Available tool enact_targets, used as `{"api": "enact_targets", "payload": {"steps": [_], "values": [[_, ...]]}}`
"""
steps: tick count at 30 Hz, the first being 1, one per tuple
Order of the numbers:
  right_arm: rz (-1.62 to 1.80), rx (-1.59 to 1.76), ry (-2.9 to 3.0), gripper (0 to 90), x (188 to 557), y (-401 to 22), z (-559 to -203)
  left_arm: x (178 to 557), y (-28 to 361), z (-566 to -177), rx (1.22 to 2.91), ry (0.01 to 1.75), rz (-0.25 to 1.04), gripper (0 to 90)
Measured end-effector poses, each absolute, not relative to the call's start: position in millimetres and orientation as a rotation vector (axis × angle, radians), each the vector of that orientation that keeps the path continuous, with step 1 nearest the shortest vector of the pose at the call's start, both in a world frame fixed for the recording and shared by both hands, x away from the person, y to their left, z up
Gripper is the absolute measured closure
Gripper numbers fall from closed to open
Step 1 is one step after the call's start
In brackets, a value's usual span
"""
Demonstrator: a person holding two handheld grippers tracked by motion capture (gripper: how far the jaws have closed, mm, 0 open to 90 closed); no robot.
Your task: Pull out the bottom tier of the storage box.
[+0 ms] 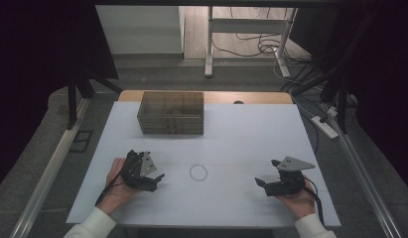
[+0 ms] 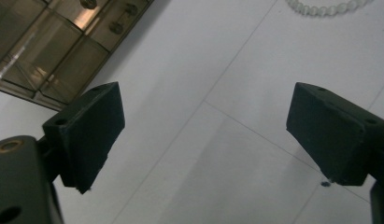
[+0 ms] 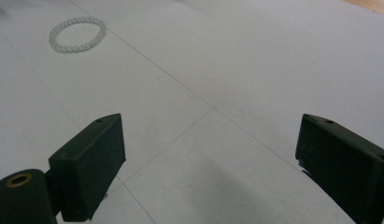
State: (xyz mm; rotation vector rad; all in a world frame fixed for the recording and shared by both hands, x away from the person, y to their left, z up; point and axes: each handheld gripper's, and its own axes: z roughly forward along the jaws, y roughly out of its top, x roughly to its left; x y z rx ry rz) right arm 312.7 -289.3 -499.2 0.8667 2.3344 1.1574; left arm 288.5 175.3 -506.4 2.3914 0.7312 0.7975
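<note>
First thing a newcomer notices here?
Probably the small bead bracelet lying flat mid-table between the left gripper and right gripper, both with jaws wide open and holding nothing. Next, the smoky translucent drawer box at the table's far edge, left of centre.

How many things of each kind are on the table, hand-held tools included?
Bead bracelet: 1
Clear drawer box: 1
Tools: 2, the left tool and the right tool, both open and holding nothing
Total: 4
</note>
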Motion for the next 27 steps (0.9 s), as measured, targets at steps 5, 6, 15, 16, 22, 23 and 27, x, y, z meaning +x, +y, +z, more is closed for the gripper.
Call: {"api": "enact_targets", "payload": {"steps": [5, 6, 15, 16, 22, 23, 27], "values": [[1.158, 0.862, 2.34, 8.3, 312.8, -288.6, -500.1, 292.2, 171.3, -507.1, 2.408, 0.712, 0.808, 12.8], [1.156, 0.861, 2.34, 8.3, 312.8, -288.6, -500.1, 292.6, 170.0, -507.4, 2.412, 0.709, 0.818, 13.0], [1.148, 0.857, 2.343, 8.3, 313.0, -288.0, -500.7, 296.1, 165.2, -507.6, 2.429, 0.689, 0.877, 13.5], [1.147, 0.856, 2.343, 8.3, 313.0, -287.9, -500.8, 297.2, 164.6, -507.7, 2.429, 0.689, 0.879, 13.5], [1.144, 0.851, 2.341, 8.3, 312.5, -287.5, -500.7, 301.5, 159.7, -508.0, 2.438, 0.674, 0.906, 13.8], [1.142, 0.85, 2.342, 8.3, 312.5, -287.5, -500.7, 302.0, 159.1, -508.0, 2.438, 0.672, 0.912, 13.8], [1.144, 0.853, 2.342, 8.3, 312.8, -287.2, -501.2, 306.0, 157.0, -507.8, 2.44, 0.671, 0.924, 13.9]]}}
